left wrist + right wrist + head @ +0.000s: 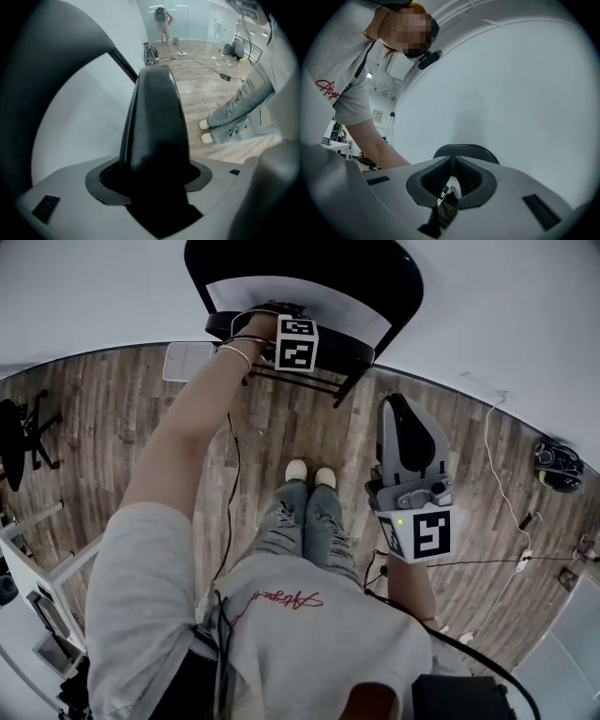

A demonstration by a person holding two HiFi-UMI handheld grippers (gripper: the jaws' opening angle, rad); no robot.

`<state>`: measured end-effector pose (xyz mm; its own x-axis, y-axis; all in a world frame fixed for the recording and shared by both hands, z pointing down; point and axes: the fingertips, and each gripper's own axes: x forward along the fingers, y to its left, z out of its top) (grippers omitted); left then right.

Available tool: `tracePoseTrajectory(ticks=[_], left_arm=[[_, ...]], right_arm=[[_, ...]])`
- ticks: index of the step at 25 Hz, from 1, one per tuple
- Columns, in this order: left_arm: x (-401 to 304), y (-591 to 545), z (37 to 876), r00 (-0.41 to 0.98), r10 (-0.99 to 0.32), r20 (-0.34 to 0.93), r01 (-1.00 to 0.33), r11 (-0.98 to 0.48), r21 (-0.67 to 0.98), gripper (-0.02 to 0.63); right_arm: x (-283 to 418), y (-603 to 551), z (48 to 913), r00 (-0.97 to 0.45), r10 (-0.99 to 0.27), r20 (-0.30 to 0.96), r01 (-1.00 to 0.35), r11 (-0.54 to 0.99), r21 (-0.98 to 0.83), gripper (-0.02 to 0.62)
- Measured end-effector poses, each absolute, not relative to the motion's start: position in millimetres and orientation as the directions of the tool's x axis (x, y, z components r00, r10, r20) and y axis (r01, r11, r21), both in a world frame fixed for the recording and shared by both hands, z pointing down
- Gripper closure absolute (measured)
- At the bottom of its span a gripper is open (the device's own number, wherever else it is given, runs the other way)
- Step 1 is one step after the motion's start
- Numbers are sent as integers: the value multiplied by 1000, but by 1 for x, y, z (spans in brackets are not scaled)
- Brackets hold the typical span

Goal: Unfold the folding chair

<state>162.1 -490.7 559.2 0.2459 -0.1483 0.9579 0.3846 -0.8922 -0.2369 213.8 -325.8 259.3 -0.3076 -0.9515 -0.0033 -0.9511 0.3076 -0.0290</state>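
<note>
Head view: black chair (309,263), rounded glossy frame, thin tube legs; left gripper (281,329) wide astride its edge, right gripper (405,423) closed, empty.

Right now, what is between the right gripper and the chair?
Nothing. In the head view, only bare wooden floor shows between the right gripper and the folding chair.

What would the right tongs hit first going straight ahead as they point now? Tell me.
Probably the folding chair's black backrest, whose top edge shows just beyond the shut right tongs. Past it is only the white wall. Depth is unclear.
</note>
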Motion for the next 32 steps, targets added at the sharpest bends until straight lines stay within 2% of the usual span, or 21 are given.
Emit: tracePoseTrajectory(ticks=[2, 3, 4, 5, 11, 16, 23, 32], left_arm=[[160, -490, 566, 215, -142, 966, 406, -887, -221, 322], [160, -490, 565, 214, -143, 966, 407, -886, -221, 326], [161, -491, 564, 220, -149, 964, 406, -884, -229, 338], [162, -491, 564, 227, -157, 961, 405, -882, -240, 355], [161, -488, 564, 230, -192, 954, 397, -877, -272, 380], [160, -478, 559, 268, -242, 933, 389, -858, -334, 390], [146, -439, 563, 309, -328, 893, 369, -824, -430, 391], [122, -369, 579, 398, -529, 750, 292, -701, -650, 391]], right_arm=[[227, -341, 269, -311, -950, 25, -950, 311, -17, 568], [236, -352, 273, -314, -949, 37, -950, 313, -12, 529], [247, -365, 278, -313, -948, 49, -950, 313, -5, 462], [258, -380, 284, -309, -949, 62, -951, 310, 8, 438], [320, -472, 342, -267, -945, 190, -954, 287, 85, 353], [323, -513, 366, -330, -910, 252, -927, 363, 97, 345], [324, -511, 375, -381, -907, 179, -912, 400, 85, 347], [333, -511, 387, -379, -911, 161, -917, 393, 62, 347]])
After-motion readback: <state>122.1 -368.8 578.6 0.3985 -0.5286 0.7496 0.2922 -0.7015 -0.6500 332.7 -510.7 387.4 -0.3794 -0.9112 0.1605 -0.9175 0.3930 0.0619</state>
